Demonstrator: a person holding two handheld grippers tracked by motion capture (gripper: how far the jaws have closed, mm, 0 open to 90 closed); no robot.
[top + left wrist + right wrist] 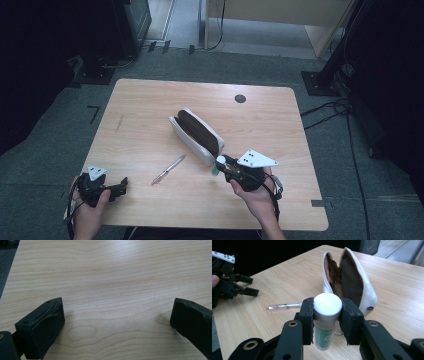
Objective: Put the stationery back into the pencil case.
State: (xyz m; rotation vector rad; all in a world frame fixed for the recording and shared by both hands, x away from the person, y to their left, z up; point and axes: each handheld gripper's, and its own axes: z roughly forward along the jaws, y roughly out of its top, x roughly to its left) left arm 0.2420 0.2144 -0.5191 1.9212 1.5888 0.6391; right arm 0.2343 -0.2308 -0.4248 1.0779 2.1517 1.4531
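a pen [168, 169] lies on the wooden table [150, 105], over grey carpet [350, 150].

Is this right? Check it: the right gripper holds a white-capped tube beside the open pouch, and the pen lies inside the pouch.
Not quite. The right gripper does hold the white-capped tube beside the open pouch, but the pen lies on the table, outside the pouch, as the high view shows.

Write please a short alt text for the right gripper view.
The right gripper clamps a small tube with a white cap, upright between its black jaws. Behind it lies an open white pouch with a brown lining on the wooden table, and a pen to the left.
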